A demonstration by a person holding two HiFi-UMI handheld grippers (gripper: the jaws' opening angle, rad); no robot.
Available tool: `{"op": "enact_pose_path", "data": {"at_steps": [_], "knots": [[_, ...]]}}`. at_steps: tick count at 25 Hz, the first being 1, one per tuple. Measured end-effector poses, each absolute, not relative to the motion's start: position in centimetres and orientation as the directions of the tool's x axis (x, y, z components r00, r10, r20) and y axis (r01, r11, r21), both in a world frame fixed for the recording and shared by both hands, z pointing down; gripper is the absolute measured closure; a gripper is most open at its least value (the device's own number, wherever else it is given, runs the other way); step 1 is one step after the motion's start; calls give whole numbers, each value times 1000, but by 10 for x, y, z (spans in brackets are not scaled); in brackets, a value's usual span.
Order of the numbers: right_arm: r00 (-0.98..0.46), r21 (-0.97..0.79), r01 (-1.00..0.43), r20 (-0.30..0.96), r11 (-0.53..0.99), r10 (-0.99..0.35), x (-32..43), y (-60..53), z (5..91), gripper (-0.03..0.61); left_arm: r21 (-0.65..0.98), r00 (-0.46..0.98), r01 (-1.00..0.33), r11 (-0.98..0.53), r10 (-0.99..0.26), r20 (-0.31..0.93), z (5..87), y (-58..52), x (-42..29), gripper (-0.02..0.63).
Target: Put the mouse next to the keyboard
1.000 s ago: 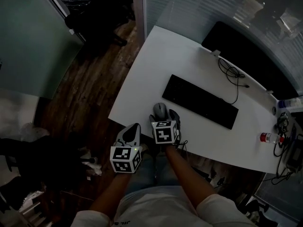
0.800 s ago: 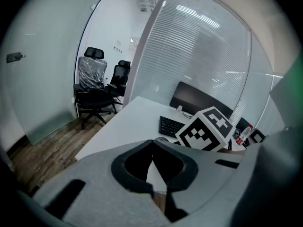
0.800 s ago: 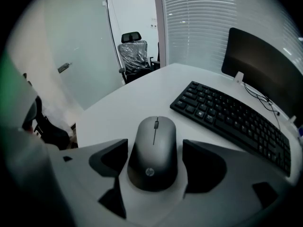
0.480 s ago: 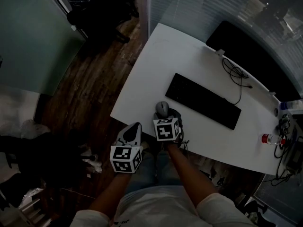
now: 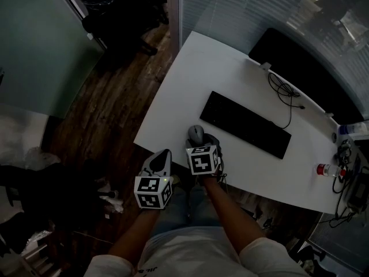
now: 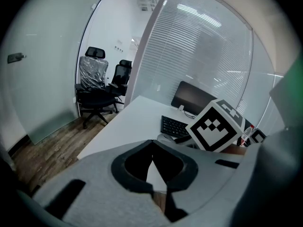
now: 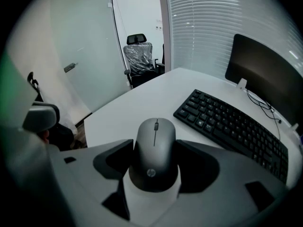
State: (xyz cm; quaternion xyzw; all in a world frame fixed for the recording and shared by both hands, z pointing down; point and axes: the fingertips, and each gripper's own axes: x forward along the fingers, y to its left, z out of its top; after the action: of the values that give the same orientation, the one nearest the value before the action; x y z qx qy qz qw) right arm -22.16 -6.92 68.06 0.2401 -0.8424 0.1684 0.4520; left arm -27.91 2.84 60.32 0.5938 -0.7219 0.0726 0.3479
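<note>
Right gripper (image 5: 202,142): fingers have just been closing and clamp the dark grey oval mouse (image 7: 155,150) by its sides, ready to carry. The mouse sits at the near edge of the white desk (image 5: 190,79), short of the flat black keyboard (image 7: 236,129). Left gripper (image 6: 152,144): fingers together, empty, idle off the desk. We judge the path bare; the looped black cable (image 5: 282,89) lies beyond.

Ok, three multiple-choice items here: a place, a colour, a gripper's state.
1. Where is the mouse relative to the keyboard? A) on its near side B) on its far side C) on top of it
2. The desk's colour? A) black B) white C) green
3. The right gripper's jaws? A) together, empty B) on the mouse's sides C) wide of everything
Key: A, it lies between keyboard and the desk's near edge; B, pale under the black keyboard; B, the jaws, which have just been closing, press the mouse between them.
</note>
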Motion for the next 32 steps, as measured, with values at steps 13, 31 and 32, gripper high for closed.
{"op": "enact_pose_path", "data": {"at_steps": [13, 31, 32], "knots": [[-545, -108, -569, 792, 815, -275, -195, -62, 617, 290, 243, -69, -942, 233, -839, 540, 565, 11, -265, 612], [-517, -117, -714, 754, 691, -406, -94, -74, 569, 288, 234, 0, -963, 136, -865, 501, 538, -7, -195, 612], [-508, -116, -727, 754, 677, -417, -85, -76, 569, 288, 233, 13, -965, 120, -866, 499, 537, -10, -189, 612]]}}
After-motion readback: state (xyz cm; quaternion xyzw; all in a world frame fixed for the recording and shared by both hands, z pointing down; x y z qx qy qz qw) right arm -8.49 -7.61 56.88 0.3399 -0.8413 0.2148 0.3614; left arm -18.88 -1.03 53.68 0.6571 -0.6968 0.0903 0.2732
